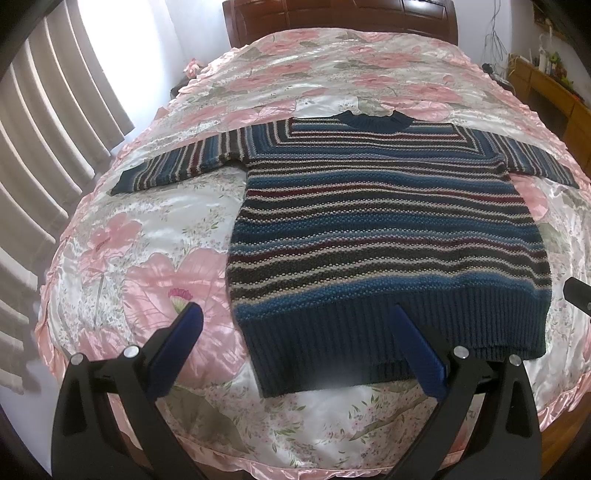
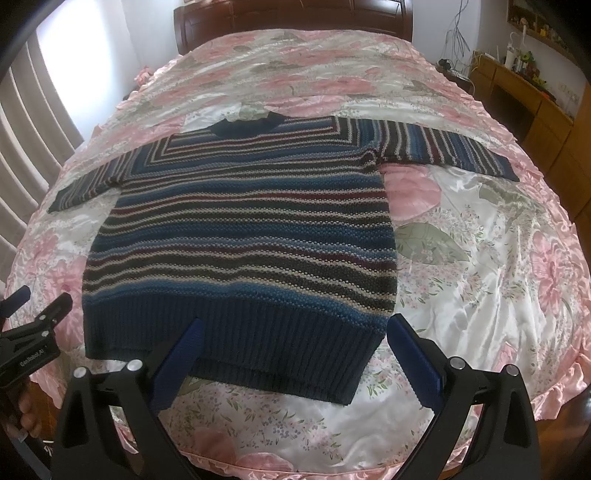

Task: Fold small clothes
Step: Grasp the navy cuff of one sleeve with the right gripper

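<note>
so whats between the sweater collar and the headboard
Nothing but bare floral bedspread. Both wrist views show the stretch from the sweater collar up to the wooden headboard with no other item on it.

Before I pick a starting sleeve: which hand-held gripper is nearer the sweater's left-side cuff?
Left hand-held gripper: it hovers by that side's hem. The right one sits across the sweater, far from the cuff.

Blue striped sweater (image 1: 388, 221), pink floral bedspread (image 1: 147, 266)

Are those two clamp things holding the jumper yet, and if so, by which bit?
No. The left gripper and right gripper are both open above the sweater, near its hem, which lies flat on the bed.
</note>
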Demonstrator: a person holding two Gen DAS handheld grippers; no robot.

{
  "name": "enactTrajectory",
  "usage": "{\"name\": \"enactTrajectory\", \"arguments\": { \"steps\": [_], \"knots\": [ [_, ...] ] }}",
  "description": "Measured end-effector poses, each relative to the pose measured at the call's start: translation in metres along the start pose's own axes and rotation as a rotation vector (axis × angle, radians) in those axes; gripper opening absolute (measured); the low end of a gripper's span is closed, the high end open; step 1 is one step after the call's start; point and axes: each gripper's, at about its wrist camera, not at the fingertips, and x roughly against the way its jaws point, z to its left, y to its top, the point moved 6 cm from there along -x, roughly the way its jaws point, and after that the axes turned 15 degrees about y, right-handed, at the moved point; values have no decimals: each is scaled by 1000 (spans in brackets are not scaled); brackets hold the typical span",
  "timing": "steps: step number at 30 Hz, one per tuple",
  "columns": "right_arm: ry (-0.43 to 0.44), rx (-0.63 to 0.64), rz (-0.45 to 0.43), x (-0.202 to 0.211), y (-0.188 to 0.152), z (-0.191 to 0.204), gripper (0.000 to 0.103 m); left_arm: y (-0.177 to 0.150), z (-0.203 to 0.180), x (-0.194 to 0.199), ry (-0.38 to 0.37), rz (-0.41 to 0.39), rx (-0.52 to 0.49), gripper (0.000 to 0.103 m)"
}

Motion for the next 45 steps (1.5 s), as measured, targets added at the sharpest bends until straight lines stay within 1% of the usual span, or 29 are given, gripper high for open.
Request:
{"name": "enactTrajectory", "arguments": {
  "steps": [7, 10, 13, 15, 16, 18, 19, 20, 21, 22, 24, 25, 26, 27, 28, 30, 31, 33, 35, 38, 39, 40, 41, 42, 43, 44, 45],
  "knots": [
    [24, -19, 8, -5, 8, -14, 99, 8, -9, -7, 8, 6, -5, 100],
    [26, -36, -3, -3, 22, -39, 99, 23, -25, -7, -5, -6, -16, 100],
    [-33, -61, -23, 3, 51, -90, 99, 51, -49, -7, -6, -42, -31, 100],
    [-97, -93, -48, 9, 79, -142, 99, 73, -69, -9, -2, -65, -35, 100],
    [-132, -110, -56, 10, 94, -171, 99, 85, -81, -11, -2, -69, -35, 100],
    [-173, -147, -56, 8, 120, -222, 99, 113, -113, -19, -24, -62, -28, 100],
    [-187, -166, -48, 5, 129, -244, 99, 122, -124, -20, -34, -58, -27, 100],
    [-200, -197, -39, 0, 143, -276, 99, 133, -140, -23, -46, -55, -22, 100],
    [-211, -218, -30, -5, 152, -299, 99, 150, -161, -26, -58, -60, -11, 100],
    [-214, -254, -6, -14, 163, -330, 99, 159, -174, -28, -64, -66, -5, 100],
    [-183, -315, 19, -29, 177, -374, 99, 182, -210, -37, -58, -75, -2, 100],
    [-177, -330, 28, -33, 180, -386, 99, 194, -232, -43, -62, -68, -10, 100],
    [-164, -350, 48, -45, 187, -406, 99, 200, -243, -46, -70, -63, -10, 100],
    [-160, -370, 51, -51, 191, -421, 99, 208, -263, -52, -76, -55, -7, 100],
    [-146, -405, 41, -57, 197, -439, 99, 215, -277, -57, -74, -51, -4, 100],
    [-101, -442, 35, -67, 203, -459, 99, 227, -305, -68, -74, -45, -7, 100],
    [-98, -461, 34, -72, 205, -470, 99, 231, -316, -73, -77, -37, -8, 100],
    [-101, -487, 39, -80, 206, -488, 99, 239, -335, -82, -85, -29, -4, 100],
    [-107, -518, 42, -88, 205, -504, 99, 242, -341, -89, -77, -30, 4, 100],
    [-105, -529, 31, -94, 206, -514, 95, 245, -344, -96, -57, -48, -9, 100],
    [-115, -527, 13, -92, 208, -516, 89, 245, -343, -99, -48, -51, -17, 100],
    [-124, -526, -4, -91, 210, -517, 78, 246, -340, -103, -41, -49, -19, 100],
    [-128, -525, -41, -86, 214, -520, 70, 246, -337, -106, -34, -45, -16, 100],
    [-105, -529, -72, -84, 217, -521, 48, 246, -332, -111, -26, -37, -10, 100],
    [-83, -538, -84, -83, 219, -522, 37, 246, -325, -113, -23, -33, -7, 100],
    [-68, -551, -101, -79, 220, -521, 33, 246, -320, -116, -17, -28, -2, 100],
    [-70, -543, -114, -75, 220, -518, 25, 246, -312, -120, -9, -22, 2, 100]
  ]
}}
